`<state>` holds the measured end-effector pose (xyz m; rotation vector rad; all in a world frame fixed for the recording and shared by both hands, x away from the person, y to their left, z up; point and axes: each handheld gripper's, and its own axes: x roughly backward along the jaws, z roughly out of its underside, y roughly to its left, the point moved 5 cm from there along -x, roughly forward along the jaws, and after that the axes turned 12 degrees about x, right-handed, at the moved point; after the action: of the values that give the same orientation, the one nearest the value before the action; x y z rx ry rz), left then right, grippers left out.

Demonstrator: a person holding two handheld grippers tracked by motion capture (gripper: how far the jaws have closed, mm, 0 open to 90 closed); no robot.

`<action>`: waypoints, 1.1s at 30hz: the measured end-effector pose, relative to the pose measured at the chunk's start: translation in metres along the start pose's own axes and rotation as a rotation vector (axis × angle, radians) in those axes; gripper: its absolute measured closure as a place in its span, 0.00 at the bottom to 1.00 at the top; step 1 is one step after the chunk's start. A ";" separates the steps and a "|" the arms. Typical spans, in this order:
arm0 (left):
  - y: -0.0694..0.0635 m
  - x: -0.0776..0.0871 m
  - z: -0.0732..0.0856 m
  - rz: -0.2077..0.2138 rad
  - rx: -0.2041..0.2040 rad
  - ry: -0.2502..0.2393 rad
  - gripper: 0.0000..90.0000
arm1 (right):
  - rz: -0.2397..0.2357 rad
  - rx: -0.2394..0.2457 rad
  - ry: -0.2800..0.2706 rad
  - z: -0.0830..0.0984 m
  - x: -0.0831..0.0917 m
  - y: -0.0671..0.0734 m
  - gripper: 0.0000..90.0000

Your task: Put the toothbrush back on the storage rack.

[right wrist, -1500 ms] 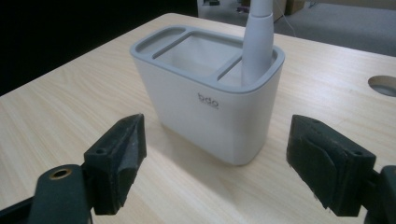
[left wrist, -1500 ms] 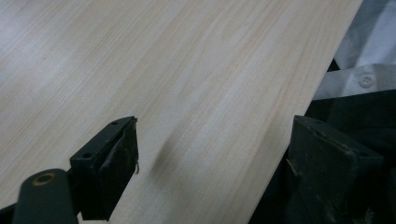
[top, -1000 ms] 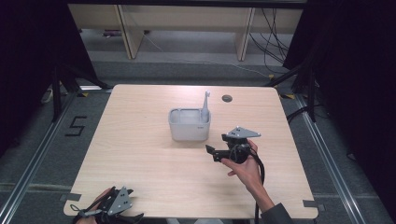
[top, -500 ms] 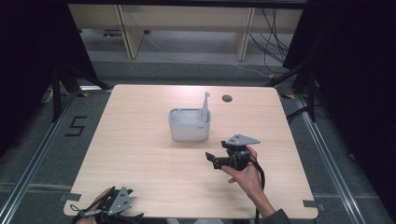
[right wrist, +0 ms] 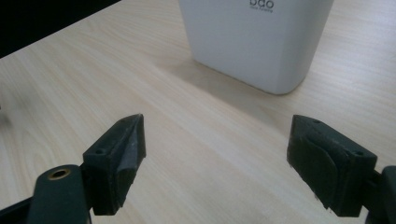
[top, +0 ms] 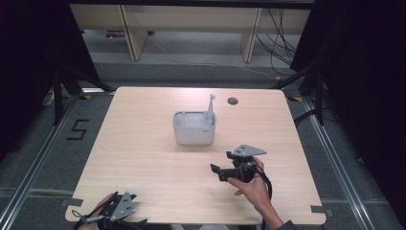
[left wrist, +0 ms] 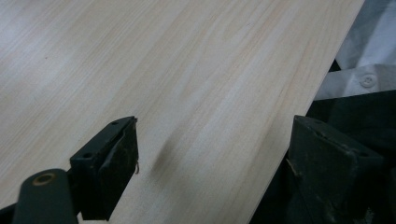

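High view: my right gripper (top: 216,171) sits just short of the white holder (top: 194,128), a toothbrush (top: 211,106) standing in its far corner. Right gripper view: jaws spread, holder (right wrist: 261,37) dead ahead; I'd advance level. Left gripper view: left gripper (left wrist: 210,163) spread, empty, at the table (left wrist: 187,70) edge.

On the table (top: 143,143) the holder (top: 194,128) stands near the middle, a little toward the far edge. A toothbrush (top: 211,107) stands upright in its right end, rising above the rim. Behind and to the right of it, near the far edge, sits a round grommet (top: 232,101). My right gripper (top: 216,171) hangs in front of the holder and slightly to its right, well apart from it. My left gripper (top: 125,221) sits at the near left corner, at the table's edge.
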<state>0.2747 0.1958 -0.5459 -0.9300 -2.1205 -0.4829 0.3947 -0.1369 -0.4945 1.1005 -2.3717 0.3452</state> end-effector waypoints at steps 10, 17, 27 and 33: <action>0.001 0.000 0.000 -0.004 -0.008 0.000 0.18 | -0.010 0.005 0.030 0.010 0.003 0.007 0.21; 0.001 0.000 -0.001 -0.003 -0.009 -0.002 0.18 | -0.030 -0.025 0.044 0.017 0.007 0.015 0.20; 0.001 0.001 -0.001 -0.007 -0.012 -0.003 0.18 | -0.027 -0.007 0.051 0.026 0.014 0.019 0.19; 0.001 0.001 -0.002 0.002 -0.018 -0.018 0.18 | -0.039 -0.022 0.056 0.030 0.020 0.023 0.19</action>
<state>0.2760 0.1962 -0.5437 -0.9497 -2.1347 -0.4950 0.3560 -0.1474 -0.5098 1.1118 -2.2968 0.3312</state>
